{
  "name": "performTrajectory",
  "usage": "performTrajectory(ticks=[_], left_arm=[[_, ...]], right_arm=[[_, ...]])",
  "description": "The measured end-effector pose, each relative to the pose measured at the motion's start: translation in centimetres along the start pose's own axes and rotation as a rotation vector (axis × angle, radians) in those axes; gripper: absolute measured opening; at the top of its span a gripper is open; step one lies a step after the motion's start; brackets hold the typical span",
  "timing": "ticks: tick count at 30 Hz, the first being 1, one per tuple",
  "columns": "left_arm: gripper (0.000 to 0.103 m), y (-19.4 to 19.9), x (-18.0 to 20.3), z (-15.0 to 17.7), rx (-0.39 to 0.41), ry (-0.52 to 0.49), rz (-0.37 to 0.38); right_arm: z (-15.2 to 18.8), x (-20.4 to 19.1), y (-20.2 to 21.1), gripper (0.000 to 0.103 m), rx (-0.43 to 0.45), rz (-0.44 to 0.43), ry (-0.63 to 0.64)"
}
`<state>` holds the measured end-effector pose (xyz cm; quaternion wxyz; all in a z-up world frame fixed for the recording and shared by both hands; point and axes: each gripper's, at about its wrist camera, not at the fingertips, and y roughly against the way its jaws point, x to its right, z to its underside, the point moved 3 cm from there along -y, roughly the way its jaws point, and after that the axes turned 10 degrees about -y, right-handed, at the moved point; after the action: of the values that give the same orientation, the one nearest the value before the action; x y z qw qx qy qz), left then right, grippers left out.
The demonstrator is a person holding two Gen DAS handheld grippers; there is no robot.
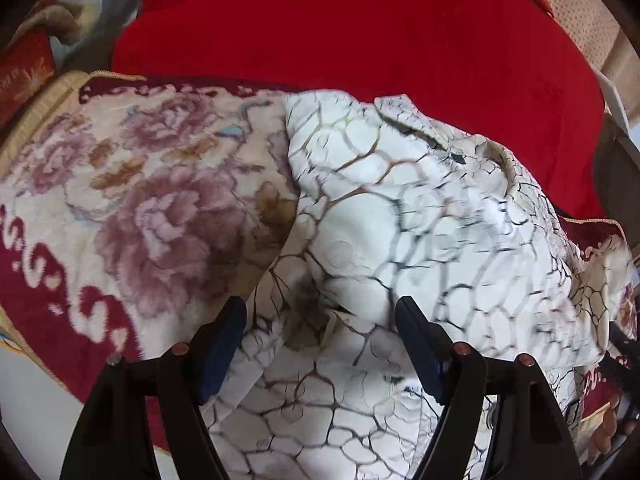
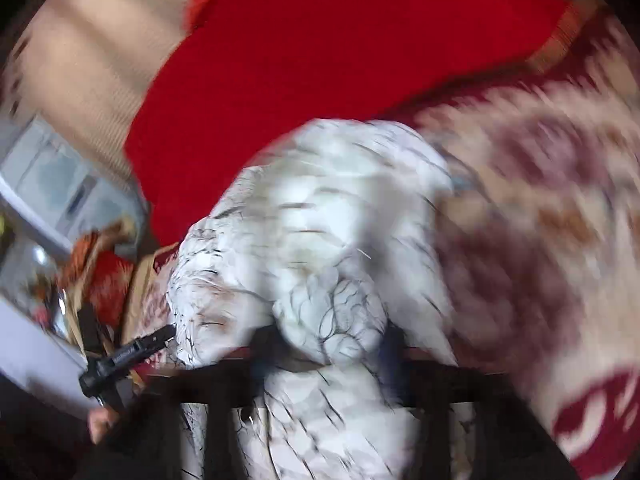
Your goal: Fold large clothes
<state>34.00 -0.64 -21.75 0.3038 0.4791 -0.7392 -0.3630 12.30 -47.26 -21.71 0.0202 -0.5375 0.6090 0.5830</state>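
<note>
Garment: white cloth with a dark crackle print [image 1: 400,216], lying crumpled on the floral blanket [image 1: 132,200], centre to 4 o'clock in the left wrist view.
Left tool [image 1: 320,320]: jaws apart at 6 o'clock, cloth lying between them, pads not pressing on it.
Right tool [image 2: 328,344]: heavily blurred; a bunch of the garment sits between its fingers; grip or gap, cannot tell.
Red blanket [image 1: 360,32]: beyond the garment, at 12 o'clock.

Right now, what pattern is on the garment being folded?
White garment with dark, crackle-like web lines; clearest in the left wrist view.
</note>
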Motion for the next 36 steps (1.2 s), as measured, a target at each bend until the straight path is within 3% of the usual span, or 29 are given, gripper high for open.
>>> performTrajectory(ticks=[6, 9, 12, 14, 15, 16, 17, 19, 21, 24, 26, 30, 31, 33, 34, 35, 36], left_arm=[[0.077, 3.5, 2.6, -1.8, 0.111, -0.095, -0.041], [0.077, 3.4, 4.4, -2.8, 0.129, -0.138, -0.021], [0.077, 0.9, 5.4, -3.2, 0.090, -0.161, -0.034], [0.077, -1.7, 5.4, -3.0, 0.038, -0.174, -0.072], [0.077, -2.6, 5.2, -2.8, 0.017, -0.177, -0.103], [0.076, -3.7, 4.5, -2.4, -0.008, -0.169, -0.138], [0.071, -3.9, 4.1, -2.1, -0.017, -0.159, -0.146], [0.059, -3.9, 3.1, -1.7, -0.012, -0.144, -0.143], [0.042, -3.2, 2.5, -1.6, 0.000, -0.145, -0.158], [0.041, -1.2, 0.5, -2.0, 0.035, -0.085, -0.182], [0.041, 0.4, -0.8, -2.4, 0.094, -0.029, -0.184], [0.041, 2.7, -1.5, -3.0, 0.185, 0.035, -0.200], [0.041, 2.6, -1.1, -3.3, 0.190, 0.028, -0.194], [0.041, 1.8, -0.2, -3.4, 0.162, 0.008, -0.184], [0.041, 0.8, 0.5, -3.5, 0.137, -0.004, -0.158], [0.041, 0.3, 1.1, -3.4, 0.123, -0.011, -0.137], [0.042, -0.2, 1.6, -3.4, 0.109, -0.021, -0.123]], right_arm=[[-1.0, 1.1, 5.0, 0.081, 0.156, -0.142, -0.073], [-2.6, -0.1, 5.3, 0.081, 0.187, -0.118, -0.074], [-3.8, -0.2, 3.8, 0.081, 0.168, -0.068, -0.091], [-4.1, -0.3, 2.5, 0.081, 0.123, -0.089, -0.121], [-4.2, -0.6, 1.1, 0.080, 0.077, -0.036, -0.095], [-4.2, -0.6, 0.2, 0.062, 0.049, 0.024, -0.072], [-4.2, -0.9, -0.5, 0.023, 0.022, 0.080, -0.046], [-4.2, -1.7, -1.3, 0.019, -0.022, 0.138, -0.010], [-4.6, -3.3, -0.2, 0.016, 0.004, 0.121, 0.031], [-5.2, -7.2, 2.5, 0.014, 0.067, -0.034, 0.130], [-5.3, -10.0, 5.4, 0.014, 0.162, -0.224, 0.213], [-5.0, -8.7, 8.3, 0.014, 0.325, -0.581, 0.304], [-5.4, -7.4, 7.3, 0.015, 0.333, -0.558, 0.296], [-6.9, -2.3, 2.1, 0.018, 0.226, -0.292, 0.151], [-7.0, -0.2, 0.6, 0.018, 0.179, -0.207, 0.082], [-6.7, 2.2, -0.3, 0.018, 0.166, -0.148, 0.018], [-6.2, 3.1, 0.4, 0.018, 0.209, -0.131, 0.016]])
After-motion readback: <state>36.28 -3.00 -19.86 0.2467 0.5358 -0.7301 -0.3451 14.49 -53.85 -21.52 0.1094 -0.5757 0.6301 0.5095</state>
